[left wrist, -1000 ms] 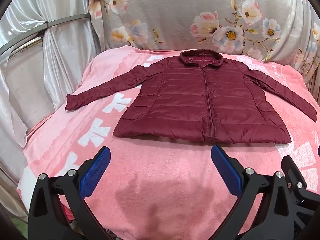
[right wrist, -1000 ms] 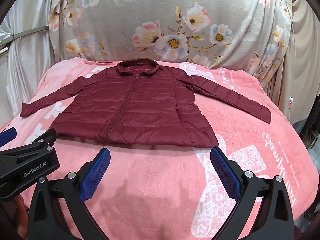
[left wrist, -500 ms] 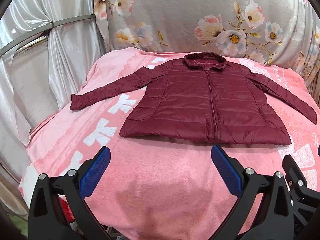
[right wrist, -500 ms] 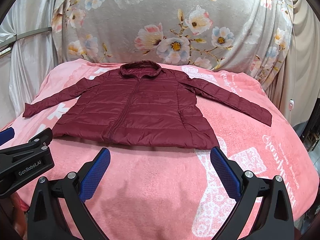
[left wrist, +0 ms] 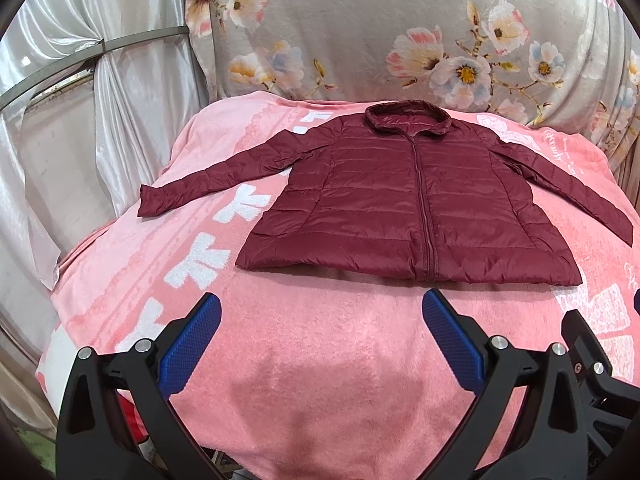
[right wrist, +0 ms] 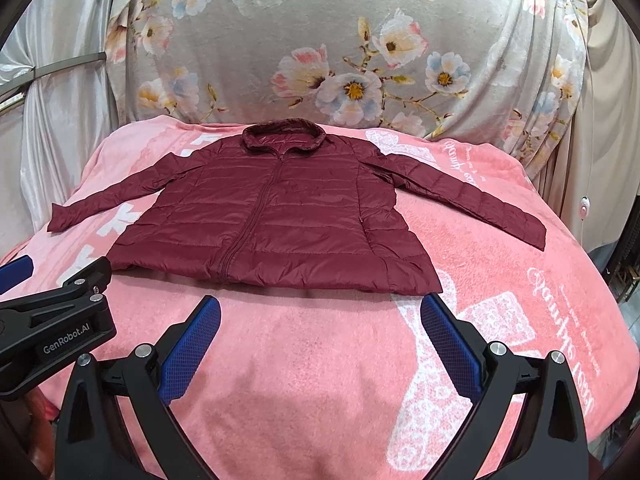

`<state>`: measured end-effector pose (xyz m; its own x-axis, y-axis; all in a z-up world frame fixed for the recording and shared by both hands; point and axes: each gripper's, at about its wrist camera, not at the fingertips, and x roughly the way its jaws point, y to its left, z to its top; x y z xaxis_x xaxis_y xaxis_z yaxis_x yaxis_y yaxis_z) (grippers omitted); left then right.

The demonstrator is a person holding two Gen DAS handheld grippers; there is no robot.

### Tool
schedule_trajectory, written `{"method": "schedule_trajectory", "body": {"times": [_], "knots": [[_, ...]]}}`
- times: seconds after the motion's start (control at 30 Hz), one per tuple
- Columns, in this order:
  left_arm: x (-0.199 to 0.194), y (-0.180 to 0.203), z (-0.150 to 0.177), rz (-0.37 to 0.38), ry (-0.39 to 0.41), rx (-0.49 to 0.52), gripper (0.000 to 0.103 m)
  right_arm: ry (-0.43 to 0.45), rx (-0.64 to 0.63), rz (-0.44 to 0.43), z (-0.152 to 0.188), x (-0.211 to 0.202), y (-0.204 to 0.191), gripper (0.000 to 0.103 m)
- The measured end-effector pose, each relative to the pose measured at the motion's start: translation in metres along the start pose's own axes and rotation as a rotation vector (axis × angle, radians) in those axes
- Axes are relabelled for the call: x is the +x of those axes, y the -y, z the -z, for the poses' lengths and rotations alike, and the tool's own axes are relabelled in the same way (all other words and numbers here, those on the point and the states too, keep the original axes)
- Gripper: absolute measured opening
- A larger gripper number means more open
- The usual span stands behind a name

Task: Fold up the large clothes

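A dark red quilted jacket (left wrist: 408, 200) lies flat and zipped on a pink blanket (left wrist: 312, 344), collar at the far side, both sleeves spread out to the sides. It also shows in the right wrist view (right wrist: 276, 216). My left gripper (left wrist: 320, 324) is open and empty, hovering over the blanket short of the jacket's hem. My right gripper (right wrist: 320, 324) is open and empty, also short of the hem, near its right corner. The left gripper's body (right wrist: 52, 332) shows at the left edge of the right wrist view.
The pink blanket (right wrist: 500, 280) covers a raised bed-like surface with rounded edges falling away on all sides. A grey floral cloth (right wrist: 340, 40) hangs behind it. Silvery curtains (left wrist: 100, 100) and a metal rail stand at the left.
Both grippers have drawn back and up a little, so the jacket sits slightly farther off and more centred in both views. Both grippers stay open and the jacket has not moved.
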<state>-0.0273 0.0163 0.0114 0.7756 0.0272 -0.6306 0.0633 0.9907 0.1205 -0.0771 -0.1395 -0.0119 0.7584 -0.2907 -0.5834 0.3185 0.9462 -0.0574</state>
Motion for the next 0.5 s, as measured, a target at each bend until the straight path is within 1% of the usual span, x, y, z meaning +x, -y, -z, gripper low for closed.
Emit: {"method": "schedule_trajectory", "body": {"times": [0.5], "knots": [[0.0027,0.0021,0.0015,0.002,-0.009,-0.001,0.098,-0.005,-0.002,0.002,0.002,0.0007,0.0003,0.098]]}}
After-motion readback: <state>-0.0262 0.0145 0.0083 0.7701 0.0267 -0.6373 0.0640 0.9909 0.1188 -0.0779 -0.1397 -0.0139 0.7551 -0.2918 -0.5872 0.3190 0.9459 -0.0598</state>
